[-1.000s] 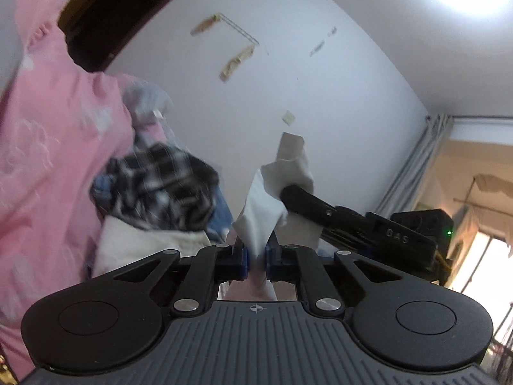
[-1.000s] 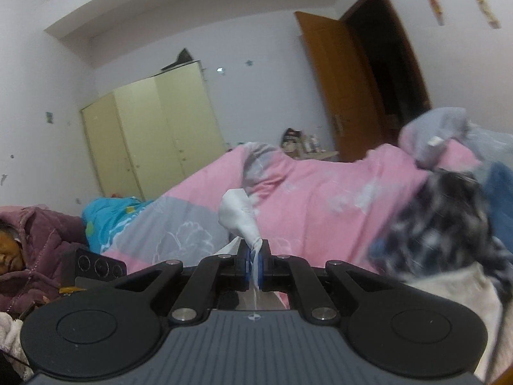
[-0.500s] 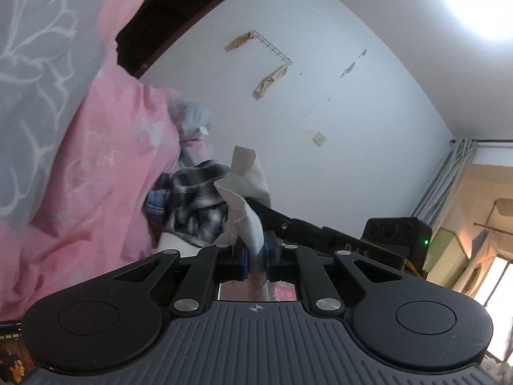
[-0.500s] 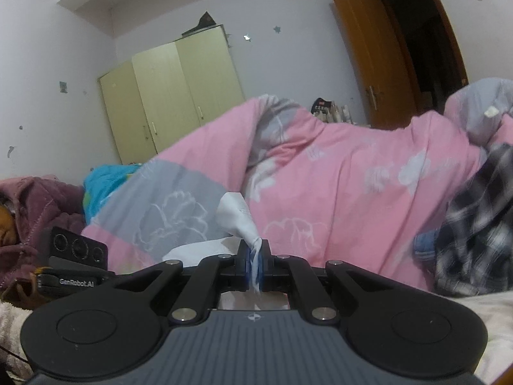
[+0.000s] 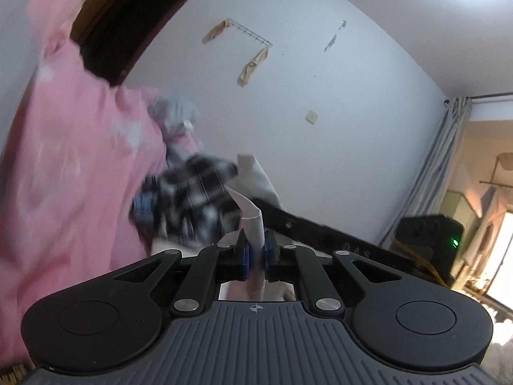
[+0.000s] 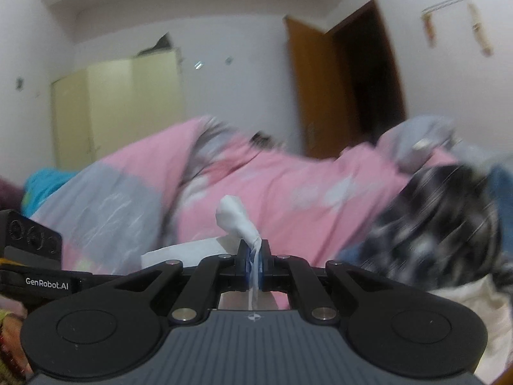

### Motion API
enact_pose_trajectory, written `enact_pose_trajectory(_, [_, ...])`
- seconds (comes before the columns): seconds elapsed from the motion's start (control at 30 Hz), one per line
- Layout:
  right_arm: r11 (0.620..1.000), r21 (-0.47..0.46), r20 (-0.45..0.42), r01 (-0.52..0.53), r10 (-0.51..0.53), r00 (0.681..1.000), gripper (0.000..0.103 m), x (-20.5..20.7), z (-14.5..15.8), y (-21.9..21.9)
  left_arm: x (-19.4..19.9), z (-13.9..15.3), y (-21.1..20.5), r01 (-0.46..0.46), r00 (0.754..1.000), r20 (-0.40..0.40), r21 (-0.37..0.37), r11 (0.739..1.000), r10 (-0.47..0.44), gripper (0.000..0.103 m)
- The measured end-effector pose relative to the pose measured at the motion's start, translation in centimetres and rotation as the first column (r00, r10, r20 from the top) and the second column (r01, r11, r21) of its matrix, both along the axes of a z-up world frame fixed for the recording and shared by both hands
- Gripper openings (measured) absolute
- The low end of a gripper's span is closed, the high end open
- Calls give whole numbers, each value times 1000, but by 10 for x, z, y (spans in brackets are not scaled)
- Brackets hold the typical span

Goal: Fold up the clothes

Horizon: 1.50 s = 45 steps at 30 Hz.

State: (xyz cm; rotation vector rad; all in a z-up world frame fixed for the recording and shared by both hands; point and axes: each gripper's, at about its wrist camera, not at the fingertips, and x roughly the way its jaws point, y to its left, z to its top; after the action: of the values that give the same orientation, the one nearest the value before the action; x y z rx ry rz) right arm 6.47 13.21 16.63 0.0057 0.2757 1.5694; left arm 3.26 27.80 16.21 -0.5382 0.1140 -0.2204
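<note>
On your left side, the pink quilt (image 5: pixel 70 166) fills the left wrist view's edge, blurred, with a dark doorway (image 5: pixel 128 22) above it. Just right of the quilt sits a heap of black-and-white checked cloth (image 5: pixel 189 199), also smeared. Your left gripper (image 5: pixel 255 250) has its jaws pressed together on a strip of the pale cloth (image 5: pixel 251 221), which rises out of the pinch and curls back toward the checked heap. Further right in that view your other tool crosses as a dark bar (image 5: pixel 320 231) beneath the white wall (image 5: pixel 336 122), and a curtain (image 5: pixel 429 179) hangs at the far right. In the right wrist view, the left tool's black body with its white lettering (image 6: pixel 35 266) shows at the left edge, a yellow wardrobe (image 6: pixel 118 109) stands behind, and the pink quilt (image 6: pixel 272 192) spreads across the middle. Your right gripper (image 6: pixel 255 258) is clamped on a bunched end of the pale cloth (image 6: pixel 237 221), which pokes up as a knot above the pads while a thin tail hangs below them. To the right lie the checked cloth (image 6: pixel 442 218) and a brown door (image 6: pixel 311 89).
</note>
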Motion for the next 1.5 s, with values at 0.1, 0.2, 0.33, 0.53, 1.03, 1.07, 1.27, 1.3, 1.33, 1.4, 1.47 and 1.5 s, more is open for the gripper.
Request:
enact_pose_trajectory(0.1, [1000,5,-2,22,-22,1000,5,11,1,24,12,15,12,-70,998,-5,47,996,70,5])
enact_pose_trajectory(0.2, [999,-47,-67,17,-20,998,7,18,-15,65,15,10,28,-162,983,-76,83,983,168,5])
enact_pose_trajectory(0.33, [978,-210,-157,-3,-31,987,17,27,-53,122,29,-20,53,-285,908,-279,135,949,312,5])
enact_pose_trajectory(0.53, [979,-203,-203,30,-72,976,61,43,-52,119,11,-25,59,-350,884,-282,131,927,374,8])
enact_pose_trajectory(1.03, [881,-267,-333,391,-465,820,62,135,-37,-156,34,-27,-44,-80,927,-331,286,955,177,42])
enact_pose_trajectory(1.07, [870,-300,-332,390,-479,813,62,134,-48,-168,37,-33,-54,-42,923,-356,281,959,145,42])
enact_pose_trajectory(1.27, [806,-531,-104,262,-369,924,57,102,-127,-155,43,-84,-108,82,876,-475,313,946,82,42])
enact_pose_trajectory(1.3, [794,-559,-36,240,-312,949,57,92,-138,-146,45,-88,-111,73,874,-475,343,937,105,42])
enact_pose_trajectory(1.33, [788,-575,27,220,-250,968,57,83,-148,-138,46,-92,-115,65,872,-473,372,926,129,42])
enact_pose_trajectory(1.4, [786,-589,142,190,-131,981,57,66,-164,-122,51,-97,-119,40,870,-461,419,907,175,42])
enact_pose_trajectory(1.47, [794,-582,252,174,-27,967,56,53,-175,-111,55,-99,-120,7,870,-442,453,891,218,42])
enact_pose_trajectory(1.5, [799,-579,301,166,20,953,56,48,-179,-106,58,-100,-119,-4,867,-440,464,886,234,42])
